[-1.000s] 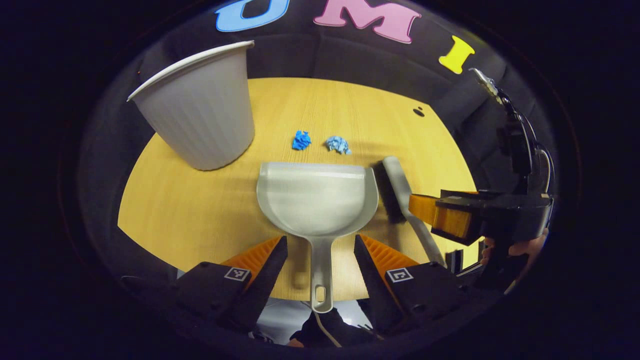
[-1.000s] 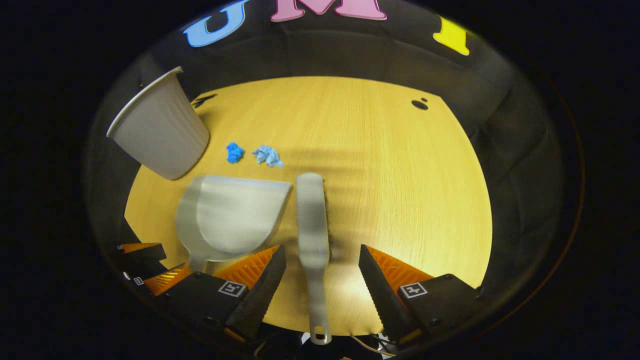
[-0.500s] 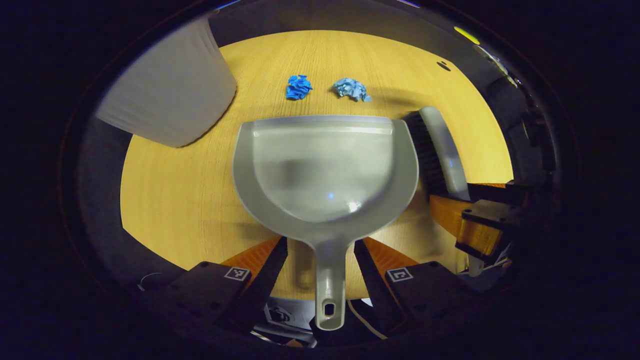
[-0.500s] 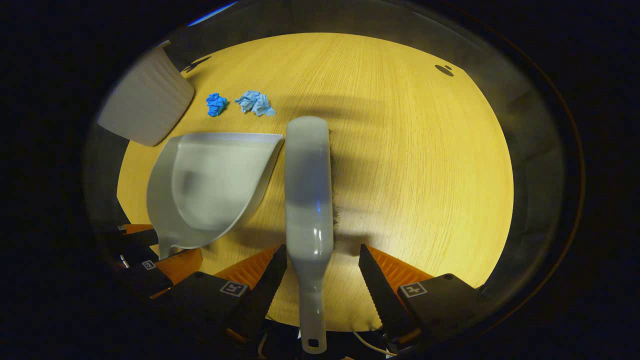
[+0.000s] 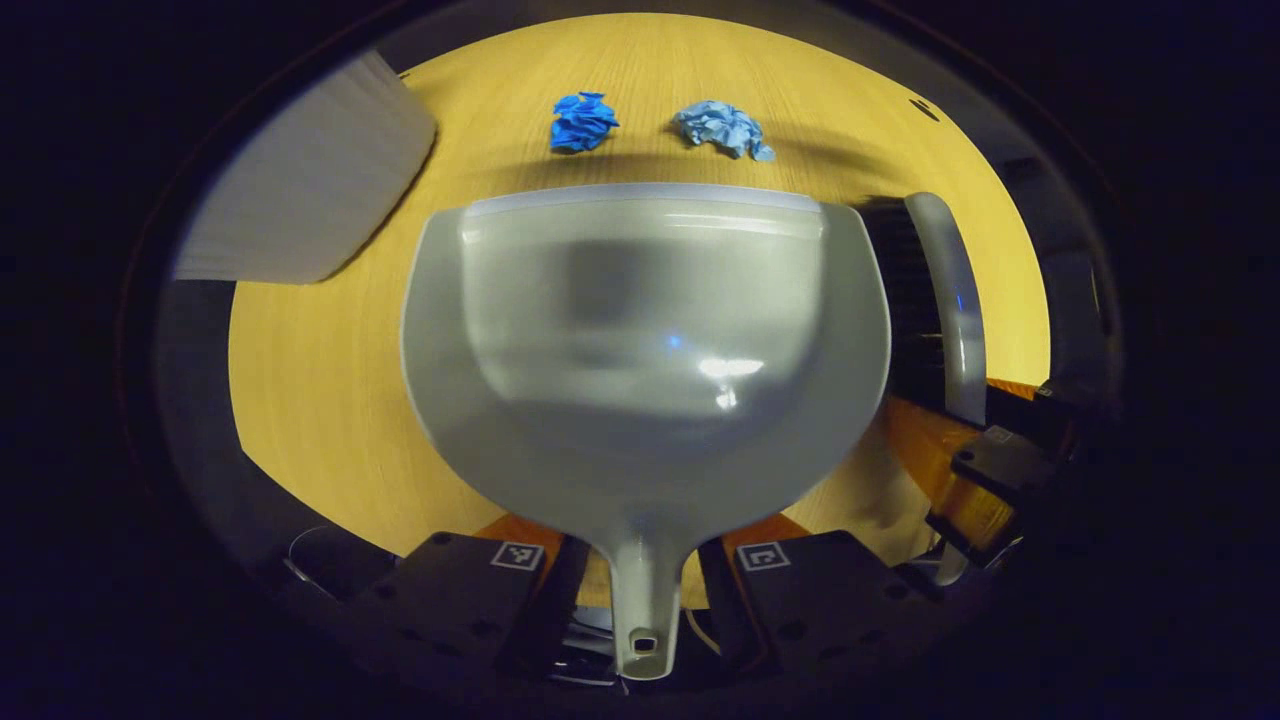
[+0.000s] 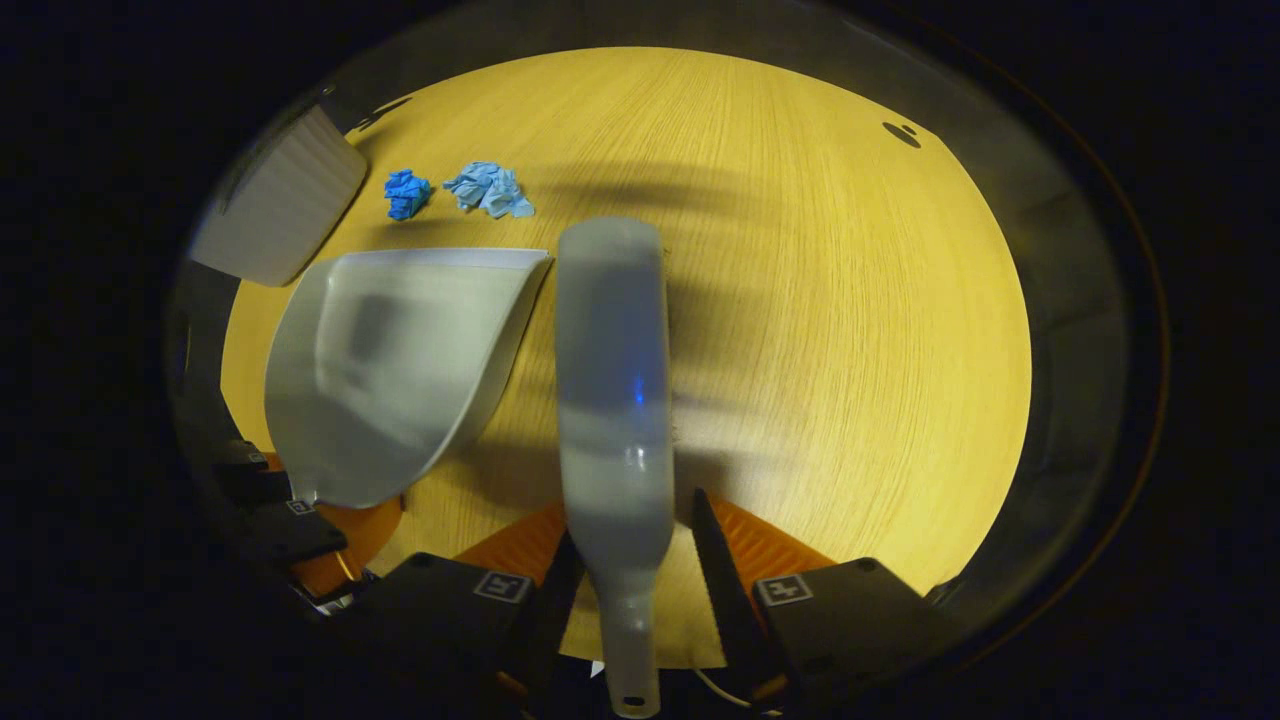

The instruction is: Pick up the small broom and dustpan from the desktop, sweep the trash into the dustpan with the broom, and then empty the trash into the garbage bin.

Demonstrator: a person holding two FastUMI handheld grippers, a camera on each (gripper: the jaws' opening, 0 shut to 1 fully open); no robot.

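A grey dustpan (image 5: 640,340) lies mouth away from me, and my left gripper (image 5: 640,562) is shut on its handle. Two crumpled blue paper scraps (image 5: 583,120) (image 5: 722,128) rest on the wooden table just beyond its lip. The grey broom (image 6: 612,360) points straight ahead, with my right gripper (image 6: 632,545) shut on its handle. In the right gripper view the dustpan (image 6: 390,370) is left of the broom and the scraps (image 6: 406,192) (image 6: 487,188) lie beyond it. The broom (image 5: 940,300), bristles facing the pan, shows in the left gripper view.
The pale ribbed garbage bin (image 5: 310,190) stands at the far left of the table, left of the scraps, also seen as the bin (image 6: 280,205). Bare wooden table (image 6: 850,330) spreads to the right of the broom, with a small dark hole (image 6: 902,133) at the far right.
Both grippers moved forward and down onto the handles and shut on them. The dustpan and broom now look much larger; the scraps and bin stayed put.
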